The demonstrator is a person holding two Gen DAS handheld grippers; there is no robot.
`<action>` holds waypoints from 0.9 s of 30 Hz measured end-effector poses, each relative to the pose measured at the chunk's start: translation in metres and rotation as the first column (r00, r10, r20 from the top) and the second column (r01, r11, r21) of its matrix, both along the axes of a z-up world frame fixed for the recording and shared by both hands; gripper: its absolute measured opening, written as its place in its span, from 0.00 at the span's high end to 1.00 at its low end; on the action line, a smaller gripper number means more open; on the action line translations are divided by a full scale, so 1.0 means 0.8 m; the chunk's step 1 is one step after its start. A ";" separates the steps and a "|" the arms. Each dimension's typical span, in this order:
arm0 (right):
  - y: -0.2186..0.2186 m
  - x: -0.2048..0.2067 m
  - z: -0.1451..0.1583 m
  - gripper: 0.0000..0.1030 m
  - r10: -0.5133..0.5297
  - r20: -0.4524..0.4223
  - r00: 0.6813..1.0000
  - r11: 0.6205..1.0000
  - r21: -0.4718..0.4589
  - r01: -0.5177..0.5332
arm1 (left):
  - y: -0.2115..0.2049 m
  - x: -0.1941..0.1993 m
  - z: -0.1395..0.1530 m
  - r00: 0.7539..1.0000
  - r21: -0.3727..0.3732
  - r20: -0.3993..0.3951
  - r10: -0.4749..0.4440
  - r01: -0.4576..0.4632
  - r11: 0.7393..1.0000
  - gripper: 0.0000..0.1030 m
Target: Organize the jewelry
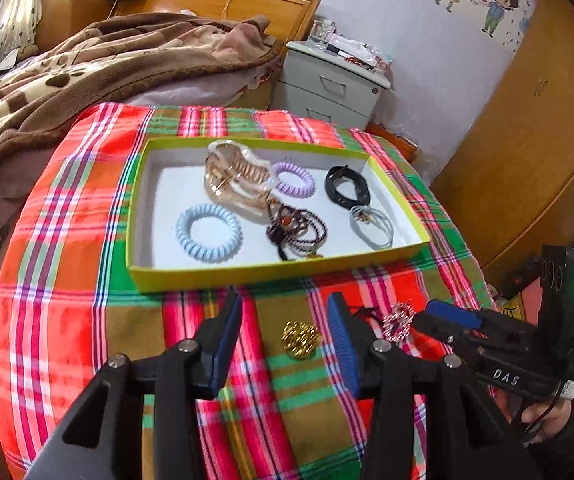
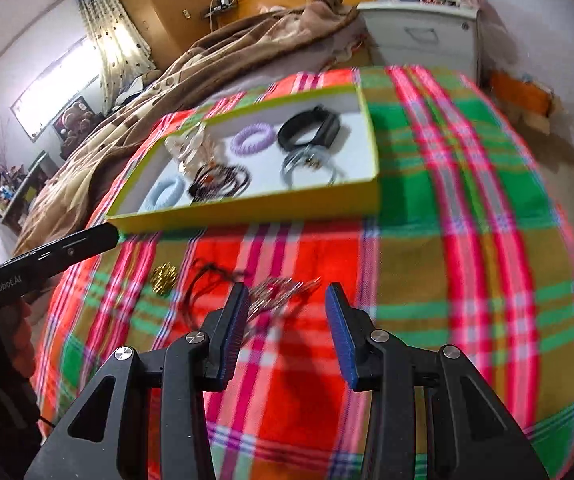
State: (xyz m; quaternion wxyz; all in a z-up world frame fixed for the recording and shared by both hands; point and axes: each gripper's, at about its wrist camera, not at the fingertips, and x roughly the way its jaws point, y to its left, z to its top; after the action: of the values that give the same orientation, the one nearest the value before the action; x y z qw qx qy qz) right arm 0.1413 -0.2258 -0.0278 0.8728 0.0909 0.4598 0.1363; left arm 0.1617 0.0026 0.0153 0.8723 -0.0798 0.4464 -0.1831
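A yellow-green tray (image 1: pixel 271 270) with a white floor lies on the plaid cloth. It holds a clear amber hair claw (image 1: pixel 237 182), a purple coil tie (image 1: pixel 293 180), a light blue coil tie (image 1: pixel 209 232), a black band (image 1: pixel 345 188), grey ties (image 1: pixel 371 226) and dark beaded strings (image 1: pixel 297 232). On the cloth in front of the tray lie a gold ornament (image 1: pixel 301 340), a black cord (image 2: pixel 207 280) and a pink-silver sparkly piece (image 2: pixel 279 296). My left gripper (image 1: pixel 285 300) stands open over the gold ornament. My right gripper (image 2: pixel 287 290) is open, with the sparkly piece just beyond its left finger.
The plaid cloth (image 1: pixel 67 280) covers a rounded surface that drops away on every side. A bed with a brown blanket (image 1: pixel 67 80) lies to the left, a white drawer unit (image 1: pixel 331 84) behind, and a wooden wardrobe (image 1: pixel 527 140) to the right. The right wrist view is motion-blurred.
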 end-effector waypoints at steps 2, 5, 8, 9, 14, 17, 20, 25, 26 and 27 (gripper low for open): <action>0.008 0.000 -0.004 0.60 -0.002 -0.008 1.000 1.000 -0.019 0.002 | 0.005 -0.003 -0.004 1.000 -0.003 -0.010 0.011 -0.011 1.000 0.56; 0.012 0.001 -0.008 0.60 -0.014 -0.014 1.000 1.000 -0.018 0.013 | 0.016 -0.005 -0.009 0.999 -0.014 -0.020 0.028 -0.029 0.999 0.56; 0.019 0.005 -0.011 0.60 -0.022 -0.022 0.999 0.999 -0.023 0.022 | 0.024 -0.006 -0.014 0.999 -0.018 -0.032 0.040 -0.040 0.999 0.56; 0.022 0.007 -0.011 0.60 -0.030 -0.019 0.999 0.999 -0.033 0.030 | 0.025 -0.006 -0.016 0.998 -0.018 -0.038 0.042 -0.043 0.999 0.56; 0.020 0.007 -0.012 0.77 -0.047 -0.018 0.999 0.999 -0.019 0.047 | 0.024 -0.006 -0.027 0.997 -0.011 -0.069 0.021 -0.022 1.000 0.56; 0.015 0.003 -0.011 0.81 -0.050 -0.008 0.999 0.999 -0.003 0.050 | 0.019 -0.007 -0.034 0.997 -0.002 -0.083 0.005 -0.006 1.000 0.56; 0.006 -0.003 -0.009 0.81 -0.070 0.010 0.997 0.998 0.003 0.070 | 0.009 -0.009 -0.038 0.996 0.002 -0.089 -0.028 0.028 1.000 0.56; -0.018 -0.013 -0.002 0.81 -0.105 0.036 0.994 0.993 0.054 0.103 | -0.009 -0.010 -0.039 0.996 0.050 -0.072 -0.057 0.060 0.997 0.57; -0.021 -0.015 0.000 0.81 -0.108 0.039 0.993 0.992 0.065 0.105 | -0.013 -0.011 -0.039 0.996 0.061 -0.067 -0.063 0.067 0.996 0.58; -0.025 -0.016 0.001 0.81 -0.111 0.045 0.993 0.991 0.081 0.107 | -0.016 -0.011 -0.039 0.995 0.070 -0.064 -0.073 0.077 0.995 0.59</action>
State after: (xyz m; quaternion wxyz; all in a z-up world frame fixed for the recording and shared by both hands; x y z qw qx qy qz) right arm 0.1282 -0.2461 -0.0270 0.8858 0.1467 0.4268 0.1086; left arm 0.1527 -0.0104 -0.0162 0.8530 -0.0371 0.4818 -0.1971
